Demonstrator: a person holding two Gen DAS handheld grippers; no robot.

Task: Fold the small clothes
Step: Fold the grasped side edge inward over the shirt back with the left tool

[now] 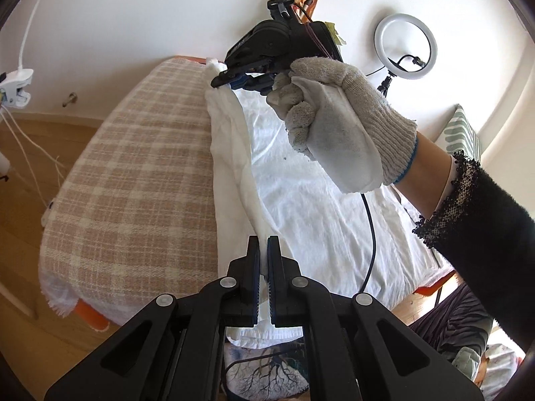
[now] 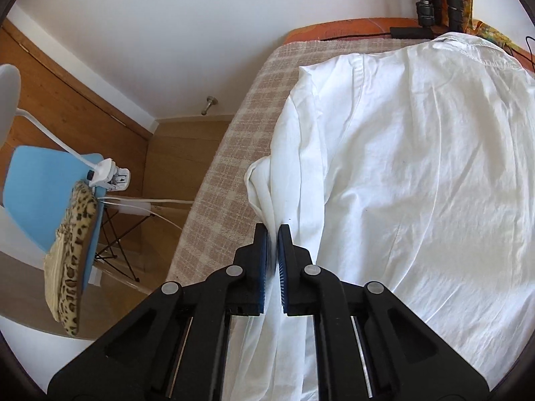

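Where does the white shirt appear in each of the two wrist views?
Left wrist view: the white shirt lies across the centre, its folded left edge running from the top down to the bottom middle.
Right wrist view: the white shirt fills the right half.
Shared landmark: the beige checked blanket, left of the shirt in both.

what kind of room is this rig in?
Probably a room at home, set up for filming: wood floor, a blue chair, a ring light, and a checked cloth under the white shirt on the work surface.
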